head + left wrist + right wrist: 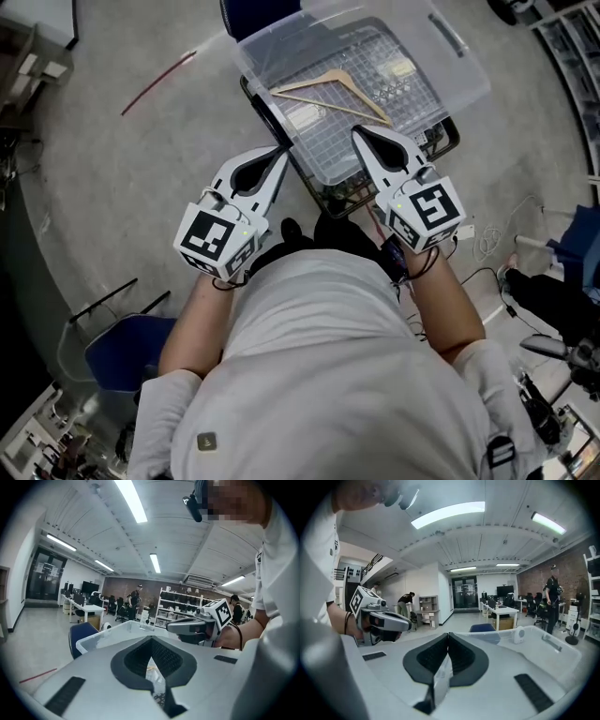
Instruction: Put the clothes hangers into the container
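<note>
The clear plastic container (pixel 450 80) sits on a dark wire cart (pixel 349 192). One wooden clothes hanger (pixel 314 82) lies flat inside it, toward its far left side. Pale labels (pixel 305 115) show through the container (their print is too small to read). Just on the person's side of the container, the left gripper (pixel 279 155) and right gripper (pixel 359 134) point at its near edge. Each has its jaws pressed together with nothing between them. A blue chair (pixel 127 352) stands well off to the container's near left, and cables (pixel 492 239) lie to its right.
</note>
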Demonstrator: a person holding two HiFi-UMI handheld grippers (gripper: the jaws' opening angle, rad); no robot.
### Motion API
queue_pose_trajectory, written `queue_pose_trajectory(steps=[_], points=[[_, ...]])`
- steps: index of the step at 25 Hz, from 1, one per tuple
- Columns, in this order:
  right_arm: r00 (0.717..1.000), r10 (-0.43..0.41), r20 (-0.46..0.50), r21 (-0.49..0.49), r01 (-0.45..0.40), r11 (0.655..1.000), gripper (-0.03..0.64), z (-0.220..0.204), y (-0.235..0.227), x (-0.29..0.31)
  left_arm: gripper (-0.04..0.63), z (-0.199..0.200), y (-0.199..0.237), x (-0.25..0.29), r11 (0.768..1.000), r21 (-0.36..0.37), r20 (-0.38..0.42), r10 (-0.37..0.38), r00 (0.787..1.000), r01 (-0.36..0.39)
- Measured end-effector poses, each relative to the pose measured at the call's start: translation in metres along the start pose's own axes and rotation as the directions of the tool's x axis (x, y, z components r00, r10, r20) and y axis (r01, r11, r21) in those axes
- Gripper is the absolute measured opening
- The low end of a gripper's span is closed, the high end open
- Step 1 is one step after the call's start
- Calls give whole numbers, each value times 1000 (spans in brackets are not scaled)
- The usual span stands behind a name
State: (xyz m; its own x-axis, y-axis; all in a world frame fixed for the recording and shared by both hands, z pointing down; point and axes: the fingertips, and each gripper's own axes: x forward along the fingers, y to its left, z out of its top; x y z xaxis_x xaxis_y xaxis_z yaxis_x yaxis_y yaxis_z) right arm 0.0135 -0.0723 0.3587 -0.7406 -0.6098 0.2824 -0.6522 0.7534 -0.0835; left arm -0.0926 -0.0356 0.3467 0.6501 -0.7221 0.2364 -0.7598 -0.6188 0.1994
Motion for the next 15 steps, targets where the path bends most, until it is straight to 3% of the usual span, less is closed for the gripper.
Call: queue_pose_trajectory(steps=[4, 15], points=[[999, -27, 36, 24, 26, 999, 20, 1, 21, -31, 17, -4, -20, -15, 998, 29, -1, -51, 999, 51], [997, 3, 72, -4, -3, 1000, 20, 5, 41, -86, 17, -5, -69, -19, 997, 24, 0, -74, 997, 74]])
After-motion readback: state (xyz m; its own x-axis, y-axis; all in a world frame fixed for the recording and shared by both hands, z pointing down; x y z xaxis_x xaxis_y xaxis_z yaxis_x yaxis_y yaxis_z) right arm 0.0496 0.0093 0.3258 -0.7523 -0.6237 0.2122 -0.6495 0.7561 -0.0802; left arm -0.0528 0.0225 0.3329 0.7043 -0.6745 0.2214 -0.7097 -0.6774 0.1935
